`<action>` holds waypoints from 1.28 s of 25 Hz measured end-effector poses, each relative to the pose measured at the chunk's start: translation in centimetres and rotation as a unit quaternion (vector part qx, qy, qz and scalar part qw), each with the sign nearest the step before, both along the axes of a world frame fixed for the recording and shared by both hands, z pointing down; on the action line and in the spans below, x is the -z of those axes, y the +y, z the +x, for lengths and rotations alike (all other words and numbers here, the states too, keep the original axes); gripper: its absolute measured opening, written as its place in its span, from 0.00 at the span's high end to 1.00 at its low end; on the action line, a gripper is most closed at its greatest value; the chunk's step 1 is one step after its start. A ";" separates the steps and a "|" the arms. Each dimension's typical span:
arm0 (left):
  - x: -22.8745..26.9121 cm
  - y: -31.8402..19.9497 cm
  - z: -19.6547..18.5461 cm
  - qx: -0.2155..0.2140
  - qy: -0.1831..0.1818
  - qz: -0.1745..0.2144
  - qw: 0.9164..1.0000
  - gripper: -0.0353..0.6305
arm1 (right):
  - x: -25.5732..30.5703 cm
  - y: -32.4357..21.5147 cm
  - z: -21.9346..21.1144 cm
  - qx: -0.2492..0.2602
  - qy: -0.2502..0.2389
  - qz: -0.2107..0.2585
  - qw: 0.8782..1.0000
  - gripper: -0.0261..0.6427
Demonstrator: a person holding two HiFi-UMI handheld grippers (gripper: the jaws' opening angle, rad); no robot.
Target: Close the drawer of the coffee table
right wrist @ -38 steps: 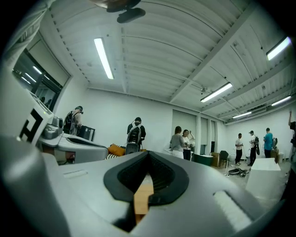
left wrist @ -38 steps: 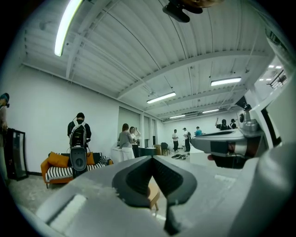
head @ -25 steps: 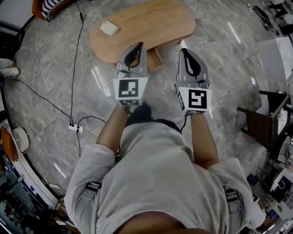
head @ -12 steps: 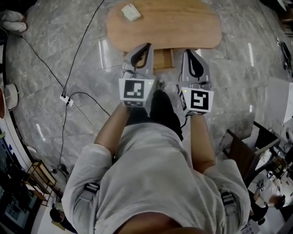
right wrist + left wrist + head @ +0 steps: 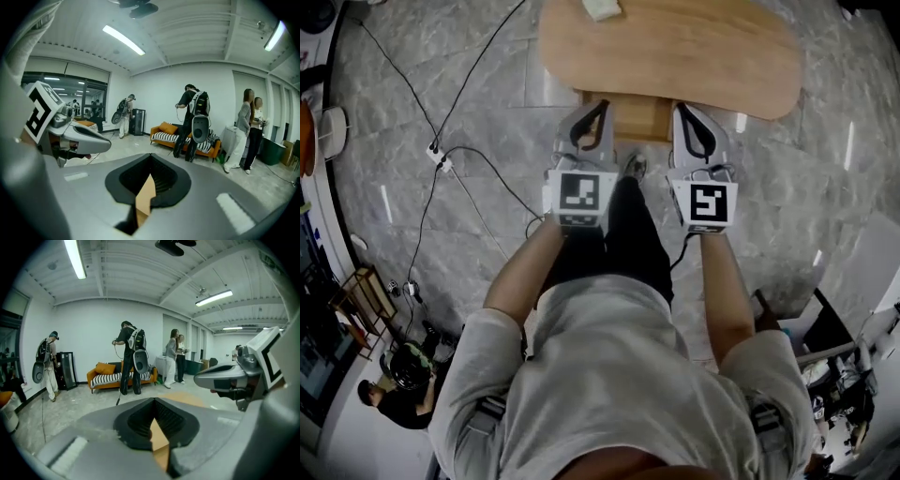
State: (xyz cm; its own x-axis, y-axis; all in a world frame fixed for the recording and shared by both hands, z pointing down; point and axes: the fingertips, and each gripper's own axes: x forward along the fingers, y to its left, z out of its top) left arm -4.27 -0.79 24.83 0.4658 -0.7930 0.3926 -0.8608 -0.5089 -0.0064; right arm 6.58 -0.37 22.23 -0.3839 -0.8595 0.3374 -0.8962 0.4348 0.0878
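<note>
While the drawer (image 5: 639, 117) is jutting out from under the near edge of the coffee table (image 5: 703, 56), toward the person, it is sitting open and waiting to be pushed home; its pale wooden front is showing between the two grippers. The left gripper (image 5: 596, 111) is coming in at the drawer's left corner and the right gripper (image 5: 684, 112) at its right corner. Whether either tip is already touching the wood cannot be told from above. Both grippers are clenched tight with nothing caught in them; each gripper view is showing its jaws meeting at the tip, with only a sliver of wood visible beyond. Clenching them empty is probably giving two blunt noses to press with, since a push needs no grasp. Spacing them across the front is likely meant to keep the drawer sliding straight, not skewing on its runners. Both are pointing forward and a little downward, in line with the drawer's travel under the tabletop. A small white object (image 5: 602, 7) is lying near the table's far left edge, well clear of the work. A power strip (image 5: 438, 157) and its cable are trailing over the marble floor off to the left. Other people are standing by an orange sofa (image 5: 123, 376) across the room.
</note>
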 end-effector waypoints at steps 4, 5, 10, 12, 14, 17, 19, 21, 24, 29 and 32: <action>-4.8 1.3 0.8 -0.013 -0.011 -0.034 0.999 0.92 | -5.0 -0.1 -0.2 0.021 -0.005 -0.024 0.999 0.95; -6.1 1.8 0.6 -0.013 -0.014 -0.044 0.999 0.91 | -6.4 0.2 -0.4 0.026 -0.003 -0.033 0.999 0.95; -12.0 2.9 -1.4 0.013 -0.020 -0.086 0.996 0.91 | -12.6 1.1 -1.9 0.070 0.007 -0.065 0.995 0.95; -14.2 3.2 -2.2 0.017 -0.027 -0.093 0.995 0.92 | -15.0 1.7 -2.5 0.096 0.018 -0.075 0.992 0.95; -16.8 3.6 -3.1 0.016 -0.041 -0.105 0.994 0.92 | -17.5 2.3 -2.8 0.117 0.032 -0.087 0.989 0.95; -21.1 4.2 -4.4 0.006 -0.075 -0.128 0.989 0.91 | -21.3 3.2 -3.0 0.126 0.046 -0.113 0.984 0.95; -24.0 4.8 -5.0 0.002 -0.084 -0.152 0.985 0.92 | -24.0 3.8 -3.2 0.125 0.044 -0.131 0.982 0.95; -26.6 5.2 -5.5 -0.001 -0.093 -0.168 0.981 0.92 | -26.8 4.4 -3.4 0.123 0.039 -0.151 0.980 0.95; -29.9 5.8 -6.1 -0.009 -0.117 -0.177 0.977 0.91 | -30.5 5.7 -3.2 0.122 0.039 -0.181 0.975 0.95; -35.1 7.2 -6.4 -0.019 -0.136 -0.208 0.969 0.92 | -35.6 7.2 -2.6 0.130 0.068 -0.204 0.968 0.95; -38.5 8.2 -6.8 -0.025 -0.152 -0.235 0.960 0.91 | -38.5 8.1 -1.9 0.133 0.082 -0.215 0.964 0.95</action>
State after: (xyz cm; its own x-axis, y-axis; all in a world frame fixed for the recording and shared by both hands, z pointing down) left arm -11.07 7.44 63.32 0.3054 -0.4742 0.8257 -0.8302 -0.5573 -0.0130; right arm 4.64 7.70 60.72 -0.4823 -0.5056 0.7154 -0.7378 0.6747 -0.0206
